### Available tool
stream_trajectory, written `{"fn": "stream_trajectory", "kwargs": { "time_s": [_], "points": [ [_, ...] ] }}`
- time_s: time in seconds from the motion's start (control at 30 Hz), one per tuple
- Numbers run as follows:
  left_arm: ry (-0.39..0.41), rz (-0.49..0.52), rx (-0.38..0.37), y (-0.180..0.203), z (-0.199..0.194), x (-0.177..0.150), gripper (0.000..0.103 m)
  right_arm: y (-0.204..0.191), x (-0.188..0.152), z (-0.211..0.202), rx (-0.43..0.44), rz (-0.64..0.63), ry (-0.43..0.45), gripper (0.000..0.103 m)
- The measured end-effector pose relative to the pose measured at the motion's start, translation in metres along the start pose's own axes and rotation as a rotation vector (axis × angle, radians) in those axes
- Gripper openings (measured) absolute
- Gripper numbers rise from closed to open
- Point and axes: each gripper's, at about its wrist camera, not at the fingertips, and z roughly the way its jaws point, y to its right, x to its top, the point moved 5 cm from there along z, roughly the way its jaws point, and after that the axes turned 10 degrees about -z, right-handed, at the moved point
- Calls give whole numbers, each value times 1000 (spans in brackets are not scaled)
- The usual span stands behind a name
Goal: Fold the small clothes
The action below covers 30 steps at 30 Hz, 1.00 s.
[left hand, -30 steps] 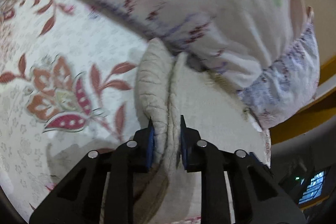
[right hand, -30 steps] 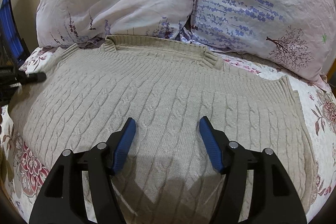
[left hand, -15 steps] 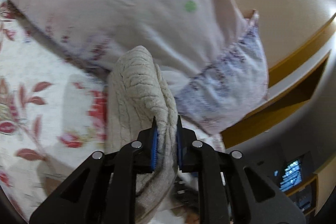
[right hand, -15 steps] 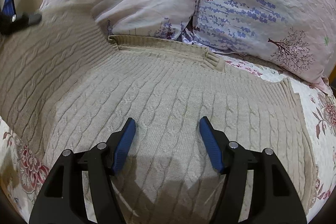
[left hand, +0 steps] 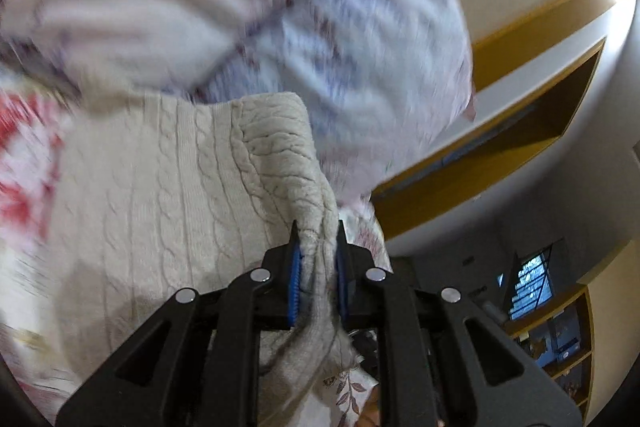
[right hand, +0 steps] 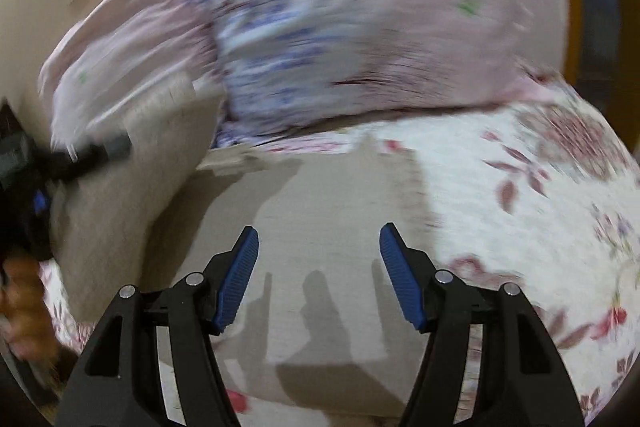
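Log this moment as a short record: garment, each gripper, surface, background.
garment: beige cable-knit sweater, one side lifted off the bed
left gripper: shut on a bunched edge of the sweater
right gripper: open, empty, above the flat part of the sweater
surface: white floral bedsheet
background: pale lavender-print pillows, blurred

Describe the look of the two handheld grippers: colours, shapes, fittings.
Both match. The left gripper and right gripper have matte black angular linkage arms with triangular cut-outs and round silver pivot pins. Each finger ends in a blue ribbed pad. No cables, markings or sleeves show.
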Motion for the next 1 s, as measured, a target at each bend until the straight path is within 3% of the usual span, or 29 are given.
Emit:
{"fn": "stream_trajectory", "kwargs": {
  "time_s": [0.13, 0.17, 0.23, 0.27, 0.3, 0.37, 0.43, 0.47, 0.57, 0.67, 0.8, 1.0],
  "points": [
    [-111, -26, 44, -8, 49, -25, 16, 31, -1, -10, 42, 126, 10, 65],
    [-140, -35, 24, -8, 56, -31, 17, 34, -1, -11, 53, 144, 11, 65],
    [-186, -31, -37, -2, 53, -36, 27, 38, 2, -16, 98, 175, 11, 65],
    [-186, -23, -59, 3, 49, -35, 42, 38, 3, -16, 125, 189, 9, 65],
    [-175, -12, -73, 6, 41, -33, 57, 37, 5, -15, 174, 212, 0, 65],
    [-110, 31, -79, 10, 15, -24, 68, 34, 7, -11, 260, 252, -26, 65],
    [-29, 79, -26, 7, -9, -13, 74, 27, 8, -4, 348, 289, -67, 65],
    [34, 100, 49, 0, -24, -6, 77, 24, 8, 1, 377, 301, -88, 65],
    [146, 130, 251, -28, -51, 12, 77, 11, 5, 19, 442, 325, -167, 65],
    [146, 111, 375, -60, -55, 15, 77, -1, 0, 41, 437, 310, -239, 64],
    [64, 53, 384, -91, -48, 9, 75, -12, -1, 53, 490, 319, -266, 46],
    [-5, 37, 324, -102, -40, -4, 73, -11, 5, 81, 506, 383, -279, 43]
  ]
}}
